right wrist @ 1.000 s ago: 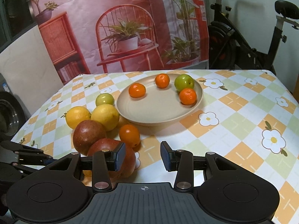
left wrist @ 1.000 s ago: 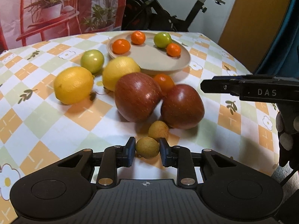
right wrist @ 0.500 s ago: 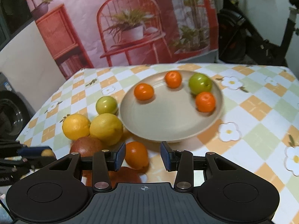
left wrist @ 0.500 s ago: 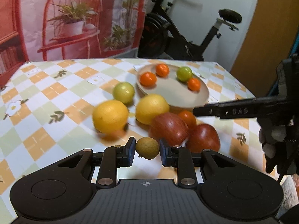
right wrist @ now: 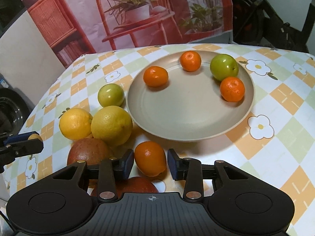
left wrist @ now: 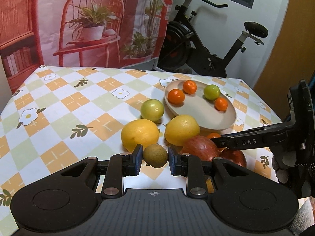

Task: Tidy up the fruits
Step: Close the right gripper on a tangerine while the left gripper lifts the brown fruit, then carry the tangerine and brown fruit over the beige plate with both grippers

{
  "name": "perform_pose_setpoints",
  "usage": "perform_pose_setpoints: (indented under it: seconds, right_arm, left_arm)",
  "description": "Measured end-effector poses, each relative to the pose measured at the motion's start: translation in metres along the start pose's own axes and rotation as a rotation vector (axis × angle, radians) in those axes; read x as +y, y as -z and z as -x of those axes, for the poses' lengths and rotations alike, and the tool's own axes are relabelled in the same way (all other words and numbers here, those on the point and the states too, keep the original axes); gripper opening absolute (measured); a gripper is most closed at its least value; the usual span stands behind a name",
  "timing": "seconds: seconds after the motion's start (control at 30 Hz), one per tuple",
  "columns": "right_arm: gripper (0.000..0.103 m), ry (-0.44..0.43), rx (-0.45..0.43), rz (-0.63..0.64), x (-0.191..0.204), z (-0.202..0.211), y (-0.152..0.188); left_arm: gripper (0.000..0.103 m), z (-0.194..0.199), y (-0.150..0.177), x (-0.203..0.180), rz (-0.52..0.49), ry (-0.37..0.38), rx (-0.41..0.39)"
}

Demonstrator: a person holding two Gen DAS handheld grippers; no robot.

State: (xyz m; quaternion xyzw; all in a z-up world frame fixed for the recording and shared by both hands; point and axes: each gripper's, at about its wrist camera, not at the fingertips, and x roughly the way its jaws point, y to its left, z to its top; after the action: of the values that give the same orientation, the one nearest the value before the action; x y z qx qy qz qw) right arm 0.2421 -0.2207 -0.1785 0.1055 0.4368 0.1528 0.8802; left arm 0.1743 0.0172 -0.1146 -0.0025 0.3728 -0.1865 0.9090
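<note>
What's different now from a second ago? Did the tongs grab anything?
The left tongs lifted the small brownish fruit off the table, away from the apples. The right tongs moved in around the loose tangerine and are closing on it. The plate and its four fruits stayed put.

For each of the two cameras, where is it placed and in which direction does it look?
Left wrist view: sits on the left gripper, looks forward and down over the table; its fingers hold a small brownish-green fruit; the right gripper and a gloved hand show at right.
Right wrist view: sits on the right gripper, looks down toward the plate; its jaws are closing around a small orange, not yet touching; the left gripper shows at left.
Shared: the plate, two lemons, apples, each other's gripper.
</note>
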Motion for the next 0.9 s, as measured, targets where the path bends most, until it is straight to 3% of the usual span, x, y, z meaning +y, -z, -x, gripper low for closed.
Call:
perform_pose_setpoints:
  seconds: [0.27, 0.47, 0.73, 0.9]
  right_arm:
    - [0.032, -0.008, -0.011, -0.030, -0.007, 0.006, 0.001]
    - [0.032, -0.030, -0.067, -0.055, -0.015, 0.027, -0.003]
    - [0.032, 0.019, -0.157, -0.015, -0.033, 0.053, -0.037]
    - [0.032, 0.051, -0.176, 0.000, -0.051, 0.052, -0.056]
  left_arm:
    - [0.029, 0.000, -0.004, 0.000, 0.001, -0.005, -0.005]
    - [0.029, 0.004, -0.016, -0.003, -0.030, -0.008, -0.025]
    - [0.029, 0.005, -0.061, -0.021, -0.125, -0.003, -0.097]
    - [0.029, -0.019, -0.091, -0.040, -0.168, 0.026, -0.098]
